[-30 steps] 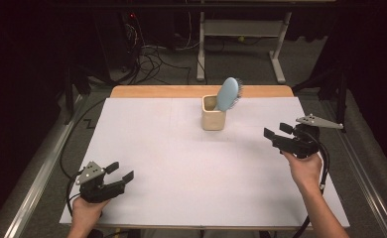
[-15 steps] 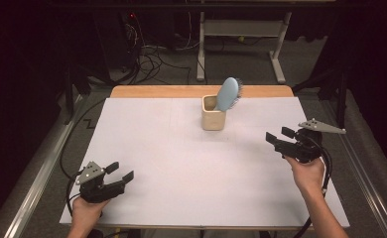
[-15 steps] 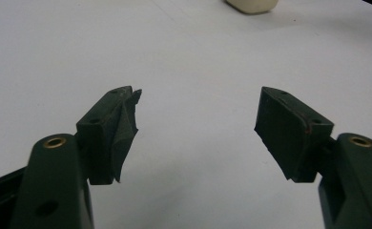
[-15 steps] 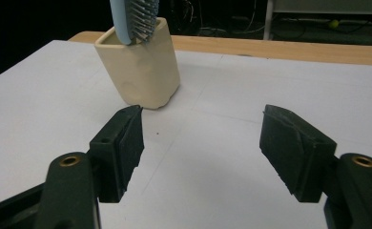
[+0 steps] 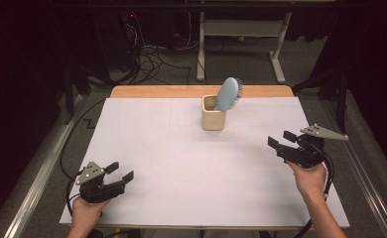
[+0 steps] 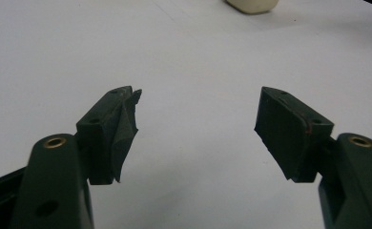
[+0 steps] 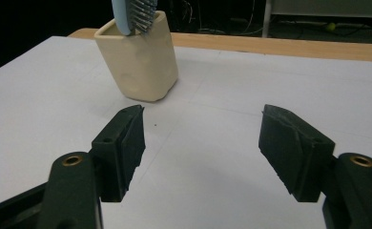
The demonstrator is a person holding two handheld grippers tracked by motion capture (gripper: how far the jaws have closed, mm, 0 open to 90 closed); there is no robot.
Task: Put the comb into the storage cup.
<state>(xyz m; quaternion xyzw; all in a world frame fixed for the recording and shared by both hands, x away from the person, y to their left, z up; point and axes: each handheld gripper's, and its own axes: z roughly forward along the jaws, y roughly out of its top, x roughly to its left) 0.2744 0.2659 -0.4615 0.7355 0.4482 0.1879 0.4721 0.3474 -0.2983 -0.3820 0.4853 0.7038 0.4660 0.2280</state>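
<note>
White table (image 5: 181, 163), brush (image 5: 228, 93) in cup (image 5: 213, 119)

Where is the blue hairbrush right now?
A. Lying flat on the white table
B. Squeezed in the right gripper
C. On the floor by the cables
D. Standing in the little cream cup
D: the blue hairbrush stands handle-down in the cream cup, its head leaning out over the rim, while the right gripper is open and holds nothing.
</note>
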